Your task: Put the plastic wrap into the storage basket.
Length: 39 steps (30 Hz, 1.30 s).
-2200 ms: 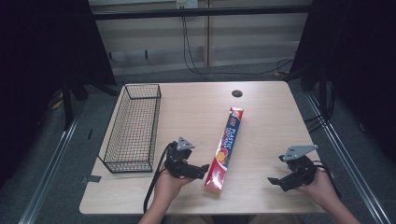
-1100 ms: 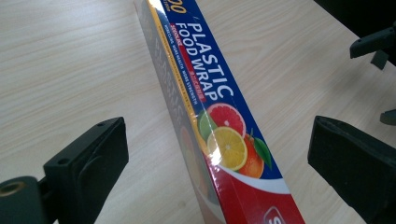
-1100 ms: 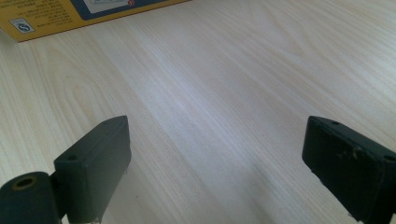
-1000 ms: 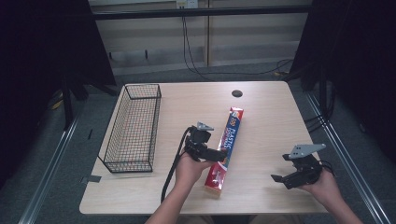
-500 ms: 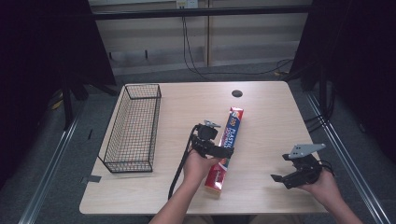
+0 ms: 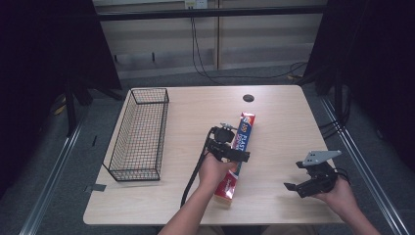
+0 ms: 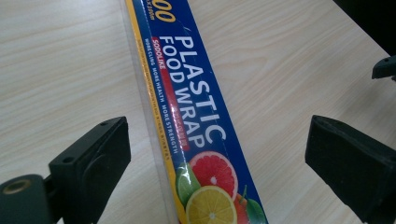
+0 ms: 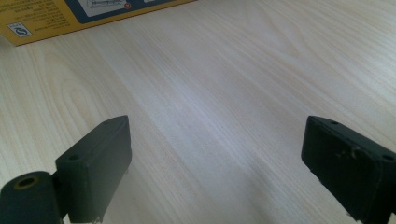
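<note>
Since the earlier frames, the left tongs (image 6: 229, 147) have been carried from the desk surface left of the plastic wrap box (image 6: 236, 155) to a position over the box's middle, while the right tongs (image 6: 313, 178) have stayed near the desk's right front corner. In the left gripper view, the left tongs (image 7: 217, 172) are seen spread wide, one jaw on either side of the plastic wrap box (image 7: 196, 121), with neither jaw touching it. The box is laid flat and diagonally on the wooden desk (image 6: 284, 112), right of centre. The right tongs (image 8: 217, 172) are likewise spread, with bare desk (image 8: 224, 93) between the jaws and a yellow edge of the box (image 8: 51, 21) seen further off. A wire basket (image 6: 139, 134) is seen standing at the desk's left side, well apart from the box.
</note>
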Available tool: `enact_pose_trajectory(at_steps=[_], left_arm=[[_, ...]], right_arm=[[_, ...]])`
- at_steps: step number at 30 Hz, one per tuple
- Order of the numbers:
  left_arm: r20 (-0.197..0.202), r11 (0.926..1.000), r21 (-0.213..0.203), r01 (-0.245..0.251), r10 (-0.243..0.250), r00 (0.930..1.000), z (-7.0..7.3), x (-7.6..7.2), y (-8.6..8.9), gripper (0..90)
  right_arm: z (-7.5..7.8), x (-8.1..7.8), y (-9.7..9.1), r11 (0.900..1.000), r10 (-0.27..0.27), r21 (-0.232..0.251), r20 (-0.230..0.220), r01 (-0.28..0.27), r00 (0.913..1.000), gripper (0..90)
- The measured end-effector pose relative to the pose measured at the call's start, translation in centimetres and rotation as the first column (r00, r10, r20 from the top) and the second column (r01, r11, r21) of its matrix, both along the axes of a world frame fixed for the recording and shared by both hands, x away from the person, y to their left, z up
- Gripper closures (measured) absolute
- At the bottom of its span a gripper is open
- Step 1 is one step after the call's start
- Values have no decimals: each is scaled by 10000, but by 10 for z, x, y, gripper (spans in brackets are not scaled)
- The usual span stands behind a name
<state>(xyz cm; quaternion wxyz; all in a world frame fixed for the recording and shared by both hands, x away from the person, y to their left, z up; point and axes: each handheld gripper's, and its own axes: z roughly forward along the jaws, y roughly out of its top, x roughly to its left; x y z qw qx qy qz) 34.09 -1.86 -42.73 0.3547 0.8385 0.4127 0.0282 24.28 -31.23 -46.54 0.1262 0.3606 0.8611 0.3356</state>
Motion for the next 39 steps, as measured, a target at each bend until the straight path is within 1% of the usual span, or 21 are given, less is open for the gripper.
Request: enact_pose_trajectory(at_steps=[8, 9, 10, 12, 13, 14, 17, 20, 21, 22, 25, 26, 27, 28, 29, 31, 32, 36, 37, 38, 39], left_arm=[[-136, 9997, 179, -161, 164, 9998, -5, 4, -3, 91], [-209, 9997, 195, -174, 178, 9996, -7, 5, -5, 93], [-209, 9997, 195, -174, 178, 9996, -7, 5, -5, 100], [-119, 9992, 380, -149, 154, 9998, -9, 5, -8, 112], [-210, 9991, 385, -149, 157, 9997, -10, 6, -9, 113], [-210, 9991, 385, -149, 157, 9997, -10, 6, -9, 118], [-353, 9984, 535, -198, 217, 9991, -14, 9, -12, 123], [-317, 9980, 572, -287, 305, 9990, -16, 10, -13, 130], [-254, 9978, 498, -429, 442, 9987, -17, 11, -14, 138], [-307, 9980, 501, -388, 403, 9987, -17, 12, -14, 147], [-399, 9970, 568, -518, 541, 9977, -19, 14, -16, 149], [-482, 9973, 639, -369, 400, 9980, -20, 15, -15, 153], [-511, 9971, 597, -465, 495, 9975, -22, 15, -16, 164], [-474, 9962, 695, -524, 558, 9973, -23, 15, -17, 165], [-474, 9962, 695, -524, 558, 9973, -23, 15, -17, 166], [-605, 9970, 616, -458, 495, 9969, -25, 16, -19, 178], [-583, 9964, 735, -418, 461, 9972, -25, 16, -21, 178], [-679, 9955, 835, -450, 508, 9964, -29, 18, -23, 215], [-717, 9951, 905, -390, 456, 9964, -30, 19, -22, 228], [-745, 9951, 859, -482, 547, 9957, -31, 20, -22, 242], [-857, 9954, 781, -558, 624, 9944, -32, 21, -22, 250]], right_arm=[[0, 0, 0, 10000, -19, 14, -46, 19, 10000, 88], [0, 0, 1, 10000, -27, 11, -59, 27, 10000, 88], [0, 0, 1, 10000, -27, 11, -59, 27, 10000, 88], [0, 0, 1, 10000, -24, 49, -13, 24, 10000, 88], [0, 0, 1, 10000, -37, 52, -12, 37, 10000, 89], [0, 0, 1, 10000, -37, 52, -12, 37, 10000, 89], [0, 0, 1, 10000, -29, 71, -24, 29, 10000, 89], [0, 0, 1, 10000, -27, 58, -38, 28, 10000, 90], [0, 0, 1, 10000, -16, 27, -32, 16, 10000, 90], [0, 0, 1, 10000, -21, 32, -46, 22, 10000, 90], [0, 0, 0, 10000, -41, 89, -36, 41, 10000, 90], [0, 0, 0, 9999, -67, 106, -20, 67, 10000, 90], [0, 0, 0, 9999, -79, 113, -7, 79, 10000, 90], [0, 0, 0, 9999, -91, 105, -13, 91, 10000, 90], [0, 0, 0, 9999, -91, 105, -13, 91, 10000, 90], [0, 0, -1, 9999, -54, 161, -41, 55, 10000, 90], [0, 0, -1, 9999, -54, 161, -41, 55, 10000, 90], [0, 1, -1, 9998, 21, 196, 18, -21, 10000, 93], [0, 0, -1, 9998, -8, 174, -1, 8, 10000, 93], [0, 0, 0, 9999, -60, 94, 19, 60, 10000, 93], [0, 0, 0, 9999, -41, 121, 10, 40, 10000, 93]])
